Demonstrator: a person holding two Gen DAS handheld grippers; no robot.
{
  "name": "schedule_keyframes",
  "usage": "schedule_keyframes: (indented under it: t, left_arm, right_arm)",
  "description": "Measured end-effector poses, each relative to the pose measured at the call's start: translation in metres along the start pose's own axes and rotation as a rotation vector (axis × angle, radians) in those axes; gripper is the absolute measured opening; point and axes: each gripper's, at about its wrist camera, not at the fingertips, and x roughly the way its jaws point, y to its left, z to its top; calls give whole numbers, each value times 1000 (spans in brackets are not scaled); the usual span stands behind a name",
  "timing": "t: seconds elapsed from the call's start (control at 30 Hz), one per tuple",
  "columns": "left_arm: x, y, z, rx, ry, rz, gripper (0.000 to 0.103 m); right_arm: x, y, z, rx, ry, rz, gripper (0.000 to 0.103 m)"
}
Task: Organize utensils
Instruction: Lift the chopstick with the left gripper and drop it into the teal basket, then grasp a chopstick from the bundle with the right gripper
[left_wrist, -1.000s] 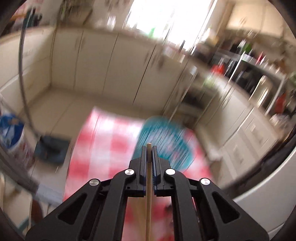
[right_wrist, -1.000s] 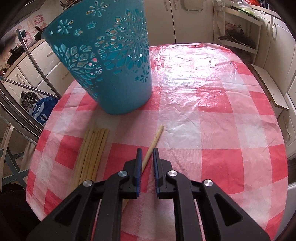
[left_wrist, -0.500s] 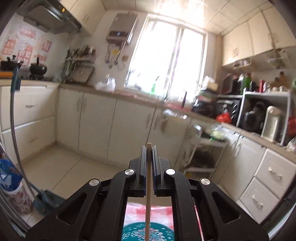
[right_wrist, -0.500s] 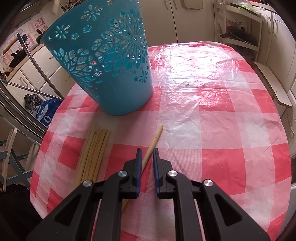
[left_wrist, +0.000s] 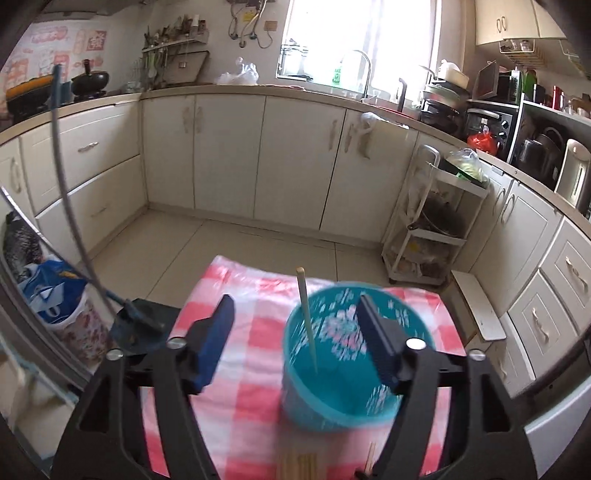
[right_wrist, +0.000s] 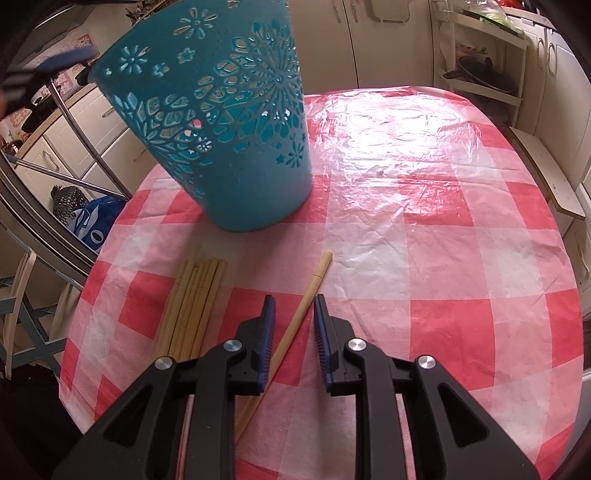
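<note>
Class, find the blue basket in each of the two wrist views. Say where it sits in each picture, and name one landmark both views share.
Left wrist view: the blue basket is at lower centre, seen from above, on the checked cloth.
Right wrist view: the blue basket fills the upper left, seen from the side, beyond the loose chopsticks.
Shared landmark: the red and white checked cloth.
</note>
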Motion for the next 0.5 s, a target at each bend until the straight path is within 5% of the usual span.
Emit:
schedule_keyframes:
  t: [0.07, 0.2, 0.33, 0.5]
  left_arm:
    - [-27, 8, -17, 5, -34, 23, 86]
    - [-53, 28, -54, -42, -90, 38, 89]
    - [-26, 43, -85, -79, 93, 27, 89]
    - [-52, 37, -76, -9, 44, -31, 89]
  right_arm:
    - [0, 4, -2, -14, -14, -15, 26]
    - [-3, 10, -8, -6, -45, -45, 42]
    - [-6, 7, -13, 47, -69, -74, 48]
    - [-2, 17, -10, 23, -57, -163, 48]
